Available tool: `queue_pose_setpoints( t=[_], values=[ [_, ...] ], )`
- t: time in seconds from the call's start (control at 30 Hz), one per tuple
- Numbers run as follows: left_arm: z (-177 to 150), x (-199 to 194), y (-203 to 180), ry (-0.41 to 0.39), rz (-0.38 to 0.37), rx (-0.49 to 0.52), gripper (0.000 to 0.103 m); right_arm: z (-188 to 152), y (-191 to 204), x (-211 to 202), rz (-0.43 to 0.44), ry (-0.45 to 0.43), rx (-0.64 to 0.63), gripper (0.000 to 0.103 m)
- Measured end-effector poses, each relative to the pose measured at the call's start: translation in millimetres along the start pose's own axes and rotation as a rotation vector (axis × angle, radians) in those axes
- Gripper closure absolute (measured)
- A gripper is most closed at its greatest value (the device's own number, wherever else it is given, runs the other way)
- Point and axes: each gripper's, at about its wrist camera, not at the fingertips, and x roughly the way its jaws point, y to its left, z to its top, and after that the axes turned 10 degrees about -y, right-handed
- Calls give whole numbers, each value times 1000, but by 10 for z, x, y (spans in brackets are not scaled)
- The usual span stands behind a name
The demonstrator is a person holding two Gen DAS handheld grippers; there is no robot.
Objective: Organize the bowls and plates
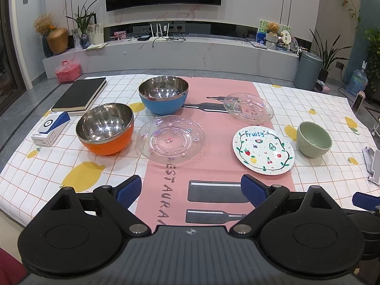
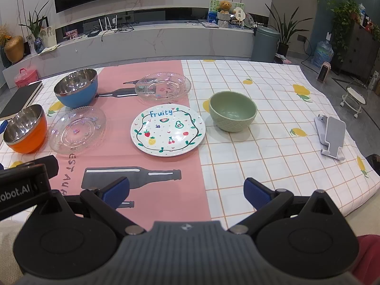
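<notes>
L wrist view: left claw released, nothing between the blue pads, hovering over near edge of tabletop. All crockery separate, none stacked: orange steel-lined bowl near left, blue steel-lined bowl behind it, large clear glass plate just beside the orange one, small clear glass plate farther back, white "Fruity" painted plate w/ pale green ceramic bowl just beside it on the right. Black notebook and white-blue box at left edge.

R wrist view: right claw also released, empty, low over near edge. Same six pieces, same spread. Grey phone stand well apart at right.

Progress, judged: nothing sorted yet; bowls to nest, plates to stack, all still to do.

Unclear: orange bowl partly cut off by the left claw's body in R view; glass plate rims hard to trace against the pink runner.
</notes>
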Motion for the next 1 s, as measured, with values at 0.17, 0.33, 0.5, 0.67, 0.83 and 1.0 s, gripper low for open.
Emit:
queue_pose_setpoints(
  t=[0.17, 0.33, 0.5, 0.67, 0.83, 1.0],
  values=[
    [44, -36, -17, -10, 8, 15, 0, 16, 18, -28, -3, -11, -8, 3],
    [95, -111, 14, -42, 18, 20, 0, 89, 80, -126, -4, -47, -39, 3],
    [304, -244, 251, -92, 37, 5, 0, 326, 298, -225, 28, -79, -59, 3],
    [555, -339, 641, -91, 94, -56, 0, 631, 558, -431, 102, -97, -32, 3],
    [792, -416, 1004, -121, 126, -92, 0, 924, 939, -639, 127, -151, -90, 3],
    [998, -357, 1326, -123, 145, -57, 0, 1215, 1367, -620, 158, -191, -193, 3]
  ],
)
